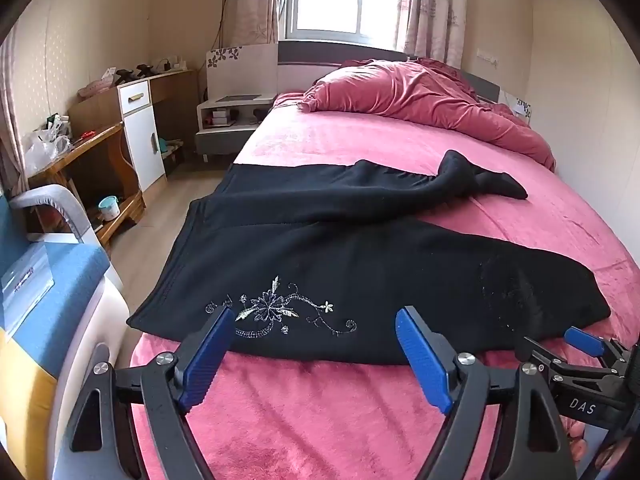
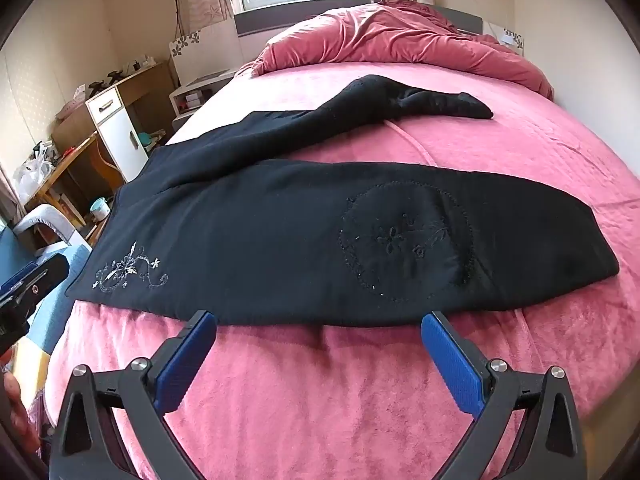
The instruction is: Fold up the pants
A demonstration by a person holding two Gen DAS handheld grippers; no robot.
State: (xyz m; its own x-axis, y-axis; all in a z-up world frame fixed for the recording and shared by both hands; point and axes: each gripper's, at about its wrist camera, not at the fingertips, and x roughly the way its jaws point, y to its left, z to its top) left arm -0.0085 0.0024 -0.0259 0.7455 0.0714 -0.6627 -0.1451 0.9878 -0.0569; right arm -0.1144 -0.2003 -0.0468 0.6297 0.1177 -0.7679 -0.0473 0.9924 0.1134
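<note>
Black pants (image 1: 340, 264) with white floral embroidery (image 1: 276, 308) lie spread on the pink bed (image 1: 300, 412), waistband to the left, the far leg twisted toward the pillow end. They also show in the right wrist view (image 2: 300, 236). My left gripper (image 1: 314, 320) is open and empty, its blue pads just over the near edge of the pants by the embroidery. My right gripper (image 2: 320, 324) is open and empty at the near edge of the near leg. It also shows at the right of the left wrist view (image 1: 576, 340).
A rumpled red duvet (image 1: 420, 96) lies at the head of the bed. A blue and white chair (image 1: 48, 300) stands close on the left. A white cabinet (image 1: 140, 132), a wooden desk (image 1: 80, 152) and a nightstand (image 1: 228, 120) line the left wall.
</note>
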